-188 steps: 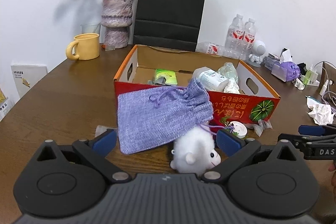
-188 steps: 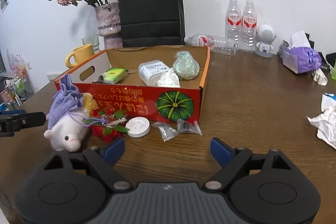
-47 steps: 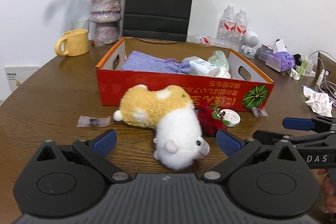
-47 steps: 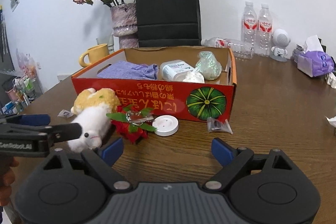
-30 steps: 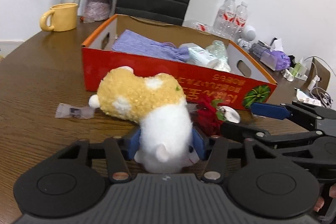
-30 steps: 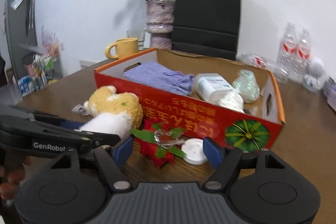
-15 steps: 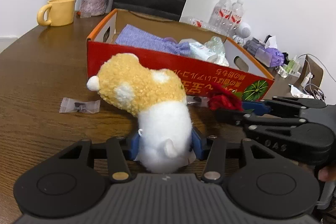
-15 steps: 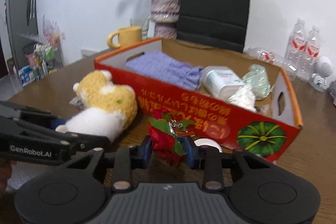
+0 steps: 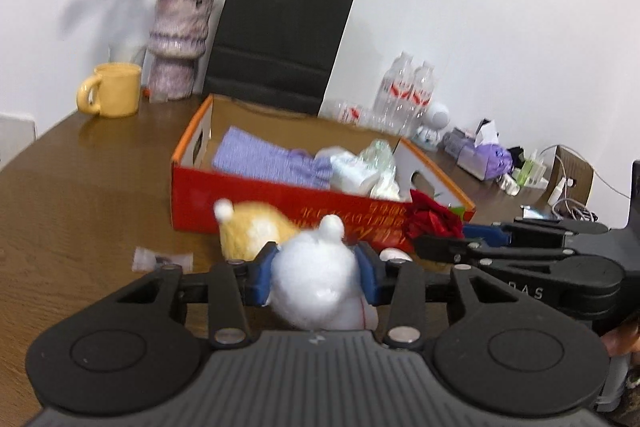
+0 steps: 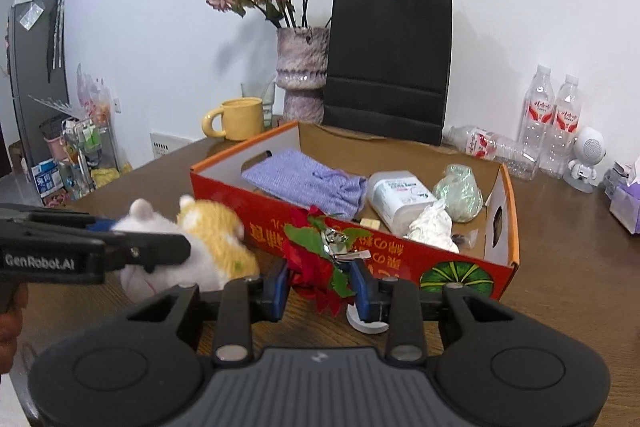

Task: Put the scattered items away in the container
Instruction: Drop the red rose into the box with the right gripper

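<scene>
Plush toy (image 9: 316, 279) sat pinched at its white head in the left gripper (image 9: 316, 277), yellow body hanging forward, lifted just short of the red box (image 9: 304, 199)'s near wall. Box was mid-table (image 9: 80, 195) and already held a purple pouch (image 10: 304, 183), a white wipes pack (image 10: 396, 199) and a crumpled clear bag (image 10: 460, 197). Right gripper (image 10: 320, 285) was clamped on the red flower (image 10: 320, 267) (a metal clip sat in the leaves), also near the front wall. White disc (image 10: 366, 321) lay on the table under it, and a small plastic packet (image 9: 162, 259) lay far left.

Judgement: both loads needed to clear the wall before moving forward, otherwise the dangling toy body catches the rim. Drop the toy over the pouch side and the flower in the open front corner. Stagger the two releases so the grippers don't collide, as they were close together.
</scene>
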### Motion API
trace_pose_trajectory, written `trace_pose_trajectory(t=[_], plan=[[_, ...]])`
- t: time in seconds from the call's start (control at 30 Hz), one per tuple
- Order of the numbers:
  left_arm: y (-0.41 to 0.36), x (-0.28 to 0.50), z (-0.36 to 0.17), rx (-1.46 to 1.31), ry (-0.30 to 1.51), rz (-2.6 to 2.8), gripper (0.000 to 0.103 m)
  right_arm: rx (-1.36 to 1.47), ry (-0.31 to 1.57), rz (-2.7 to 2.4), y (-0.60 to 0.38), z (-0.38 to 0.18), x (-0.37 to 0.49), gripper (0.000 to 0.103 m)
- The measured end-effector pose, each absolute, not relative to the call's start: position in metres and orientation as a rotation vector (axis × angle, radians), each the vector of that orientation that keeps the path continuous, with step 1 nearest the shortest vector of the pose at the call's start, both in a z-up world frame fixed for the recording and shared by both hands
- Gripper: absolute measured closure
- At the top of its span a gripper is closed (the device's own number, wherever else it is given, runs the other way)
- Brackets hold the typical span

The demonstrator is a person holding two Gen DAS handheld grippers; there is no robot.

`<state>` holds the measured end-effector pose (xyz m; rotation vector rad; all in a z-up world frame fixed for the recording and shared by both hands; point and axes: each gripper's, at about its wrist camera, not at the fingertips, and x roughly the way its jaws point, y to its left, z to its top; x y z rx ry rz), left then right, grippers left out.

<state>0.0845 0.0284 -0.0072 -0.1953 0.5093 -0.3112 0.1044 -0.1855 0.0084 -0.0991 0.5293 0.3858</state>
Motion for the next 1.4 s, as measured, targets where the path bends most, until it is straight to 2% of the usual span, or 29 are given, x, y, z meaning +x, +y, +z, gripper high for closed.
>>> trace_pose_trajectory(t=[0.4,0.63,0.83,0.9,0.93,0.97,1.0,1.27,1.4], plan=[[0.032,0.082,0.009,-0.216,0.464,-0.307,0.064,-0.053,0.536,0.368,-0.196,0.012,0.095,0.072],[0.035,0.088,0.053,-0.221,0.353,-0.334,0.064,-0.032,0.446,0.351,-0.207,0.041,0.099,0.072],[0.022,0.124,0.096,-0.188,0.263,-0.363,0.065,-0.022,0.388,0.319,-0.21,0.062,0.132,0.072],[0.016,0.146,0.1,-0.183,0.268,-0.36,0.071,-0.021,0.39,0.306,-0.211,0.064,0.153,0.072],[0.014,0.16,0.099,-0.187,0.279,-0.361,0.073,-0.019,0.397,0.304,-0.212,0.064,0.164,0.072],[0.011,0.174,0.097,-0.193,0.29,-0.368,0.084,-0.017,0.404,0.3,-0.212,0.063,0.176,0.072],[0.009,0.187,0.095,-0.201,0.299,-0.377,0.088,-0.018,0.413,0.296,-0.212,0.061,0.188,0.072],[0.003,0.305,0.064,-0.263,0.346,-0.376,0.089,0.019,0.551,0.274,-0.212,0.027,0.295,0.072],[0.001,0.316,0.041,-0.237,0.393,-0.39,0.087,0.034,0.619,0.276,-0.213,0.005,0.317,0.072]])
